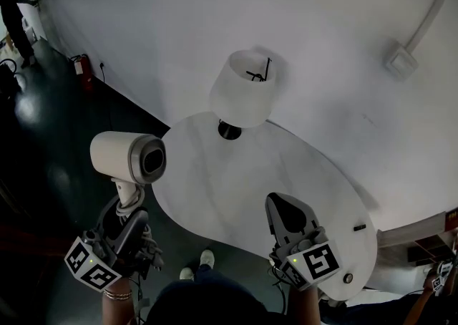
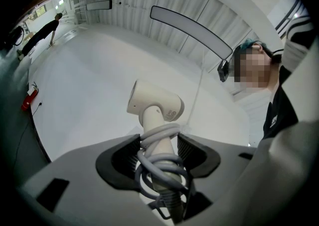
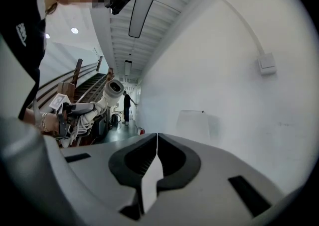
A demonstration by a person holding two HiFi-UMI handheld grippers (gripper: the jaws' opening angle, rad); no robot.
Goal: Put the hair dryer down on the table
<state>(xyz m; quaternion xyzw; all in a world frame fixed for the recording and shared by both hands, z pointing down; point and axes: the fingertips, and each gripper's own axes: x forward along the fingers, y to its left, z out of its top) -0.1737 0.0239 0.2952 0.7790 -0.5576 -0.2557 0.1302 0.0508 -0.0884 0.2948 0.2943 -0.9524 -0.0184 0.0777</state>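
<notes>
A white hair dryer stands upright in the air, its head pointing right, left of the white table and over the dark floor. My left gripper is shut on its handle, where the grey cord is coiled. In the left gripper view the handle and cord fill the gap between the jaws of the left gripper, with the dryer's head above. My right gripper hovers over the table's near side, shut with nothing in it; the right gripper shows its jaws pressed together. The dryer appears at the left there.
A white table lamp stands at the table's far end against the white wall. A small dark item and a round knob lie near the table's right end. A fire extinguisher and a person are far left.
</notes>
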